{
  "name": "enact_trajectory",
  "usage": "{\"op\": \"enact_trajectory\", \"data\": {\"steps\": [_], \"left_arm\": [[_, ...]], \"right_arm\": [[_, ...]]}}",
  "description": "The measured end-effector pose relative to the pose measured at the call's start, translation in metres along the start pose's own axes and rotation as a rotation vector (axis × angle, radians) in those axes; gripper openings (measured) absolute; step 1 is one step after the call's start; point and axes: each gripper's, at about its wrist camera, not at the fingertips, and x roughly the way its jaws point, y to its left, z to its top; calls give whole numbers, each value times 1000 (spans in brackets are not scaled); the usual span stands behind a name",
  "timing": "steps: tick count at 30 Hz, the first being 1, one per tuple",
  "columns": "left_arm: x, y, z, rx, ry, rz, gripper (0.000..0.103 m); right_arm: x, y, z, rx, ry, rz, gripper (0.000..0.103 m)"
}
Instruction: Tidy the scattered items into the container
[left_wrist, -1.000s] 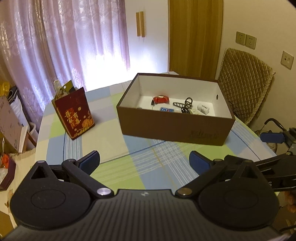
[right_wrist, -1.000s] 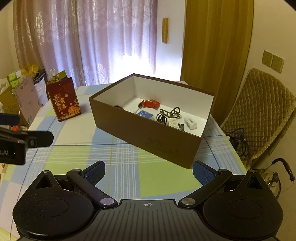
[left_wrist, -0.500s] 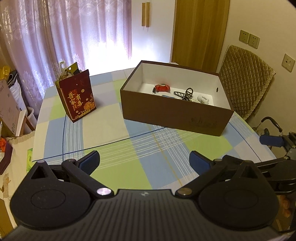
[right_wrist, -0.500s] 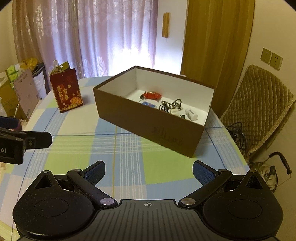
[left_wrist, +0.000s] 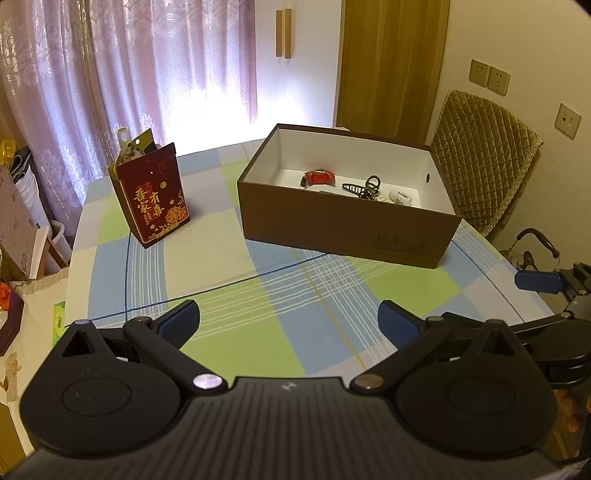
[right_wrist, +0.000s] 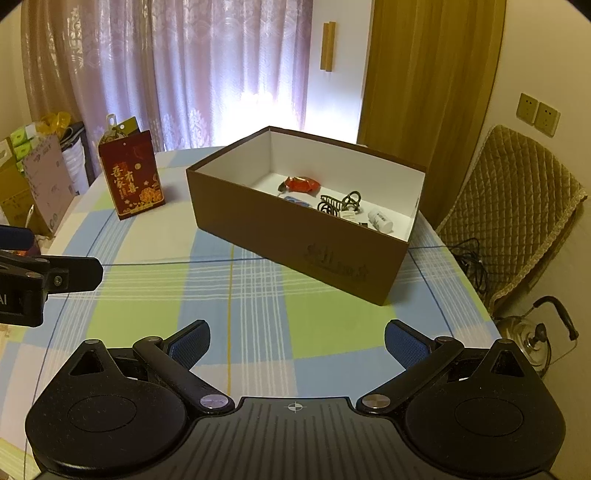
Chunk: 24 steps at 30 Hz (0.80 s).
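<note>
A brown cardboard box (left_wrist: 343, 230) (right_wrist: 295, 240) with a white inside stands on the checked tablecloth. Inside it lie a red wrapped item (left_wrist: 319, 177) (right_wrist: 302, 183), a black hair claw (left_wrist: 364, 186) (right_wrist: 338, 201), a small white bottle (left_wrist: 400, 197) (right_wrist: 380, 220) and a blue card (right_wrist: 295, 200). My left gripper (left_wrist: 288, 319) is open and empty, well in front of the box. Open and empty too, my right gripper (right_wrist: 297, 341) hangs above the cloth near the table's front edge. Each gripper shows at the edge of the other's view.
A red gift bag (left_wrist: 151, 195) (right_wrist: 131, 177) with gold print stands left of the box. A quilted chair (left_wrist: 484, 166) (right_wrist: 517, 206) is at the right, with a kettle (right_wrist: 532, 336) on the floor. Boxes and bags (right_wrist: 33, 177) crowd the left by the curtains.
Both grippers have pulled back and up from the box, which now looks smaller and farther away. Both stay open and empty.
</note>
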Motion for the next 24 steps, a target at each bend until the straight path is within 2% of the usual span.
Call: {"op": "enact_trajectory", "data": {"steps": [24], "left_arm": [[12,1,8,23,15,-9,101]], "right_arm": [[8,1,6,-7,15,-10,103]]}}
